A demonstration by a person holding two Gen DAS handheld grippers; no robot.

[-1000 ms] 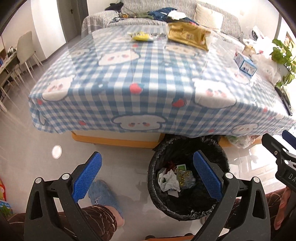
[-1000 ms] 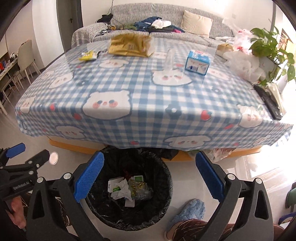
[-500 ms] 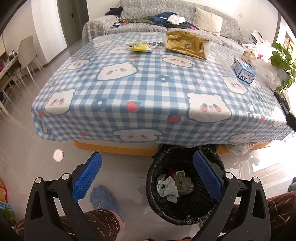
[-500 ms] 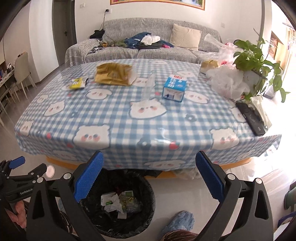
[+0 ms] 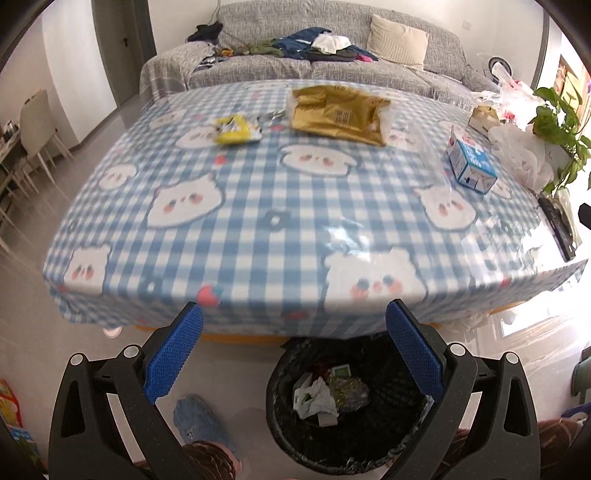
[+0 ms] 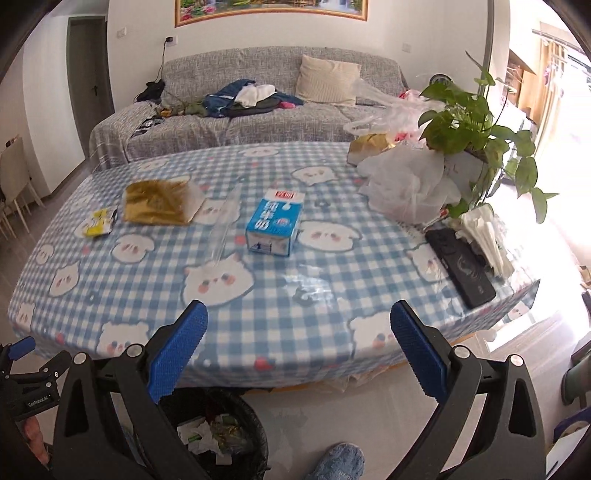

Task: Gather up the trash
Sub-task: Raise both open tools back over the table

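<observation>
Both grippers, left (image 5: 293, 354) and right (image 6: 297, 349), are hovering with fingers wide and empty, risking toppling the carton (image 6: 274, 226) at twelve o'clock if grabbed off-centre.

Grey sofa (image 6: 280, 107) along the far white wall, framed picture (image 6: 271, 9) above it, dark door (image 6: 90, 70) far left, glossy pale floor (image 6: 362, 417), bright daylight at right
</observation>
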